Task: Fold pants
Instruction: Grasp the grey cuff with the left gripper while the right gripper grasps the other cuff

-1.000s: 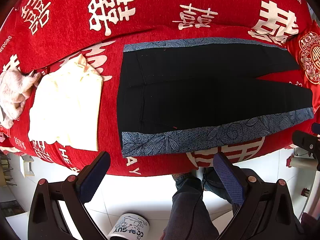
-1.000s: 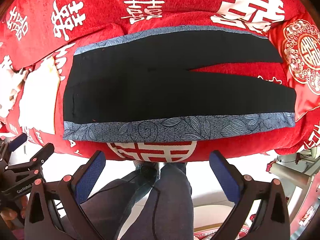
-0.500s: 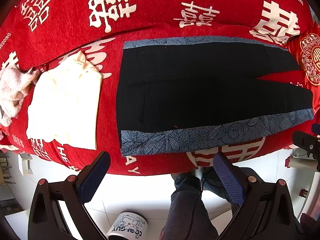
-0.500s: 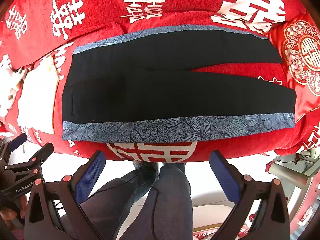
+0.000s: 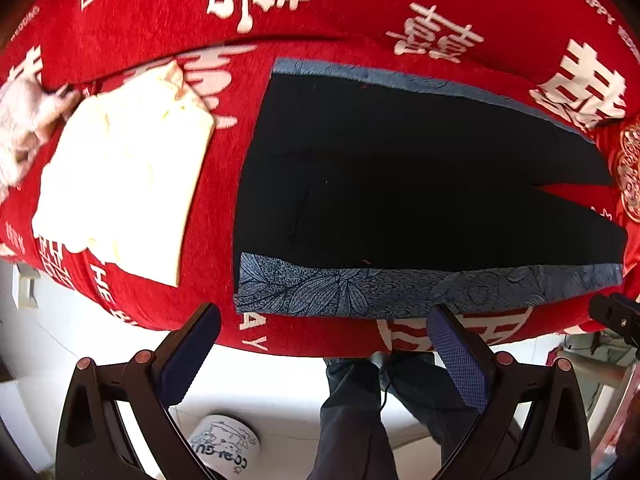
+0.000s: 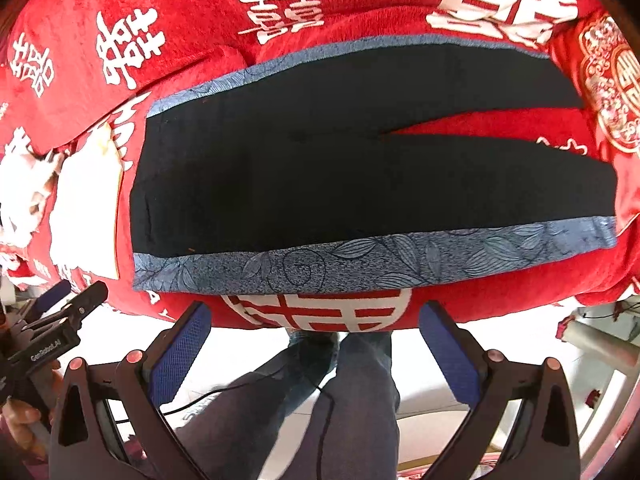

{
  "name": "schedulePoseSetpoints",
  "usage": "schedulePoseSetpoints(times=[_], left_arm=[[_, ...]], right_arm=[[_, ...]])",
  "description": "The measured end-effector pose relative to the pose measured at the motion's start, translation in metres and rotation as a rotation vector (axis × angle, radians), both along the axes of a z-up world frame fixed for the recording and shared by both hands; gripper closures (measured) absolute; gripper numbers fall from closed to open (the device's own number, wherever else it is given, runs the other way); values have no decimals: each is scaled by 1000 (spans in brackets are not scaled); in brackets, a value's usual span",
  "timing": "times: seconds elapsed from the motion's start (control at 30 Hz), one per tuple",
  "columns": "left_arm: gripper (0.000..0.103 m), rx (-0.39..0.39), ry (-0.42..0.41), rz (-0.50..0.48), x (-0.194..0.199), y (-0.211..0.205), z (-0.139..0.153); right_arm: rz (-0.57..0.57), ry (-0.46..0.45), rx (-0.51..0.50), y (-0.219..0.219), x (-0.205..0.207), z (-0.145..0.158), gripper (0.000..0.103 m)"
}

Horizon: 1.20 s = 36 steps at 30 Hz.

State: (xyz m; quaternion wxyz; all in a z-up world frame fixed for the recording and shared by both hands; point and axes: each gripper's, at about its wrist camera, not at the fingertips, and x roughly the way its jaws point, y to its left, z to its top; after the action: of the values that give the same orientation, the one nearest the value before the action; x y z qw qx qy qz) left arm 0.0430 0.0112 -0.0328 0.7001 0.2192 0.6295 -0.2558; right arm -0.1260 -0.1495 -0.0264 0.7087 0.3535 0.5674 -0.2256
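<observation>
Black pants (image 5: 400,184) with blue leaf-patterned side stripes lie flat on a red cover, waist to the left, legs to the right, slightly parted. They also show in the right wrist view (image 6: 340,176). My left gripper (image 5: 320,344) is open and empty, just in front of the near stripe by the waist corner. My right gripper (image 6: 312,340) is open and empty, in front of the near stripe (image 6: 360,260) around mid-leg. Neither touches the cloth.
A folded cream garment (image 5: 120,184) lies left of the pants, with a pale crumpled cloth (image 5: 20,128) beyond it. The red cover (image 5: 320,8) bears white characters. The person's legs (image 6: 320,400) and a white floor lie below. A printed slipper (image 5: 224,444) is on the floor.
Both grippers have moved closer to the couch edge and the pants' near stripe. The left view has tilted a little. The pants have not moved.
</observation>
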Motion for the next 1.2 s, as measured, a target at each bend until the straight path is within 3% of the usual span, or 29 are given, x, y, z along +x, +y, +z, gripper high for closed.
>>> schedulePoseSetpoints(times=[0.27, 0.37, 0.47, 0.53, 0.57, 0.6, 0.67, 0.87, 1.13, 1.17, 1.2], left_arm=[[0, -13, 25, 50, 7, -5, -32], [0, -56, 29, 94, 12, -1, -38], [1, -132, 87, 157, 20, 11, -50], [24, -196, 161, 198, 25, 21, -64], [28, -218, 202, 214, 27, 26, -72], [29, -236, 238, 234, 29, 31, -82], [29, -251, 257, 252, 30, 40, -95], [28, -298, 277, 252, 23, 54, -112], [28, -330, 376, 302, 13, 76, -129], [28, -334, 397, 321, 14, 76, -133], [28, -362, 424, 346, 16, 77, -134]], right_arm=[[9, 13, 26, -4, 17, -35, 0], [17, -64, 102, -4, 20, -48, 0], [8, -220, 273, -2, 21, -64, 0], [-5, -289, 370, 4, 21, -77, 3], [-12, -313, 420, 9, 21, -86, 14], [-16, -322, 458, 13, 22, -97, 34], [-15, -325, 540, 24, 24, -120, 50], [-1, -360, 599, 45, 35, -186, 50], [-137, -461, 678, 34, 37, -221, 50], [-156, -471, 697, 33, 37, -224, 62], [-168, -502, 720, 28, 36, -222, 84]])
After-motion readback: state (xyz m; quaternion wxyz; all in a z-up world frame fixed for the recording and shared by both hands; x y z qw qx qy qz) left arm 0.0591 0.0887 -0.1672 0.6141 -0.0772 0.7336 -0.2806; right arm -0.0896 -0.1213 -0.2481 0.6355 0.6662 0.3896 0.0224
